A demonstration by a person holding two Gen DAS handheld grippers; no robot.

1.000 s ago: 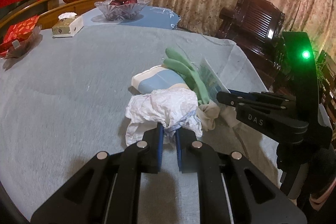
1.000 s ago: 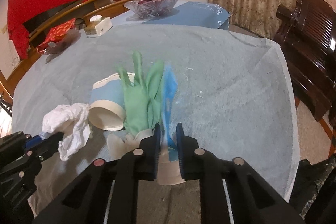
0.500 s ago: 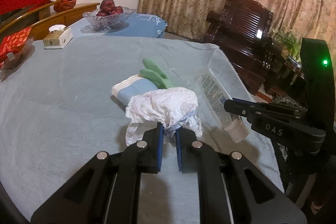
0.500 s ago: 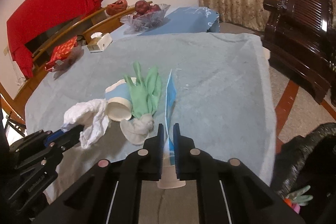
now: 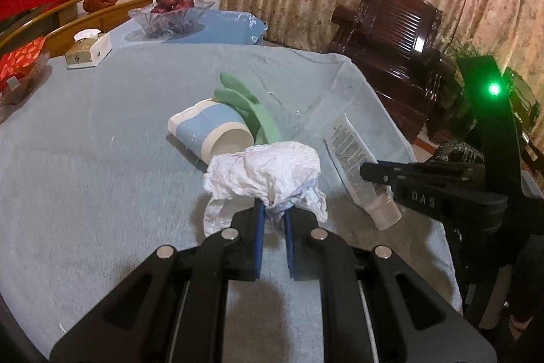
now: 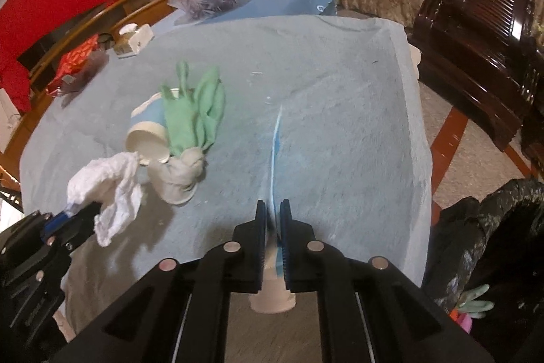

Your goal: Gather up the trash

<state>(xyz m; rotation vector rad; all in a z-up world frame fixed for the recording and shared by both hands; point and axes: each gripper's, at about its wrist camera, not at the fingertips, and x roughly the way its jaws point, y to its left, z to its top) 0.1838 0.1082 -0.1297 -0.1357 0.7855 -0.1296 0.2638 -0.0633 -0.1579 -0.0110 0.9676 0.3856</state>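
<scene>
Grippers: you hold two, left gripper [image 5: 272, 215] and right gripper [image 6: 273, 213].
Crumpled tissue [image 5: 265, 174]: one.
Squeeze tube [image 5: 353, 155]: one.
Paper cup [image 5: 210, 131]: one.
Green glove [image 6: 193, 111]: one on the table.
Fruit bowl [image 5: 170, 17]: one.
Tissue box [image 5: 89, 50]: one.
Trash bag [image 6: 489, 227]: one.

Both grippers are matte black plastic. The left gripper [image 5: 273, 220] has blue pads [image 5: 259, 237] and round silver screws; the right gripper [image 6: 272, 220] looks identical, stamped "DAS", a green light glowing on its upright.
</scene>
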